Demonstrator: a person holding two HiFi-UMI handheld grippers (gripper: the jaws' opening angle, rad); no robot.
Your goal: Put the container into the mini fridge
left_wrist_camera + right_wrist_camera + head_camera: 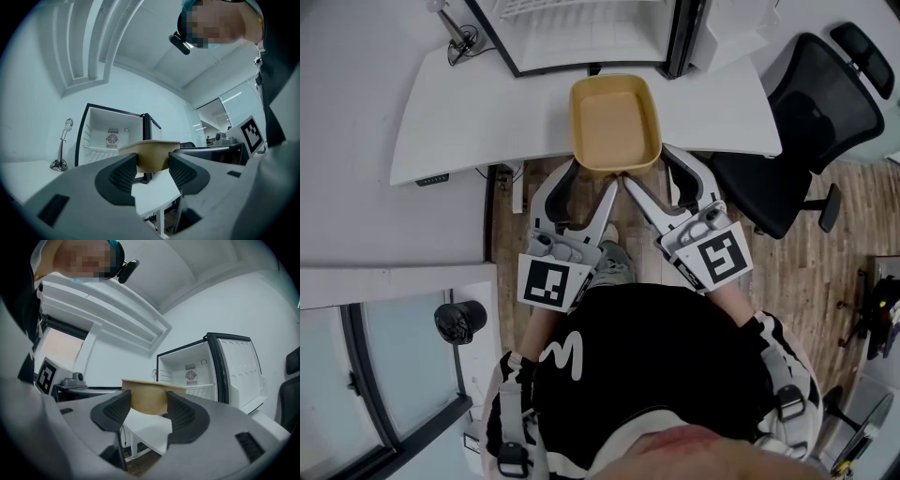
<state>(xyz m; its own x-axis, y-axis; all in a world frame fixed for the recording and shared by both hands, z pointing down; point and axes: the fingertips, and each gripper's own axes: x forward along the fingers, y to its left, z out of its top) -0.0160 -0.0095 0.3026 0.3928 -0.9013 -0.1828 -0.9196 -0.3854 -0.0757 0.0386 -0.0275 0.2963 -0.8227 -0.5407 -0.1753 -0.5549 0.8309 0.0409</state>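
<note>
While the container (614, 117) is sitting on the desk (487, 103) edge before the open fridge (581, 37), the left gripper (592, 176) and right gripper (647, 165) are hovering open at its near rim, holding nothing. It is looking light and thin-walled, probably needing gentle rim grips.

From my head the picture is bright and even, with soft light from above. The white surface (487, 112) is almost washed out and throws only a pale shadow on the wooden floor (806, 272) below. The views along my left tool (152, 169) and my right tool (149, 405) have a cool bluish tint, bend strongly toward the edges and end in a black round border. There the jaws, close to the lens, are soft and dim, while the inside of the mini fridge (110, 136) is clearer and well lit.
</note>
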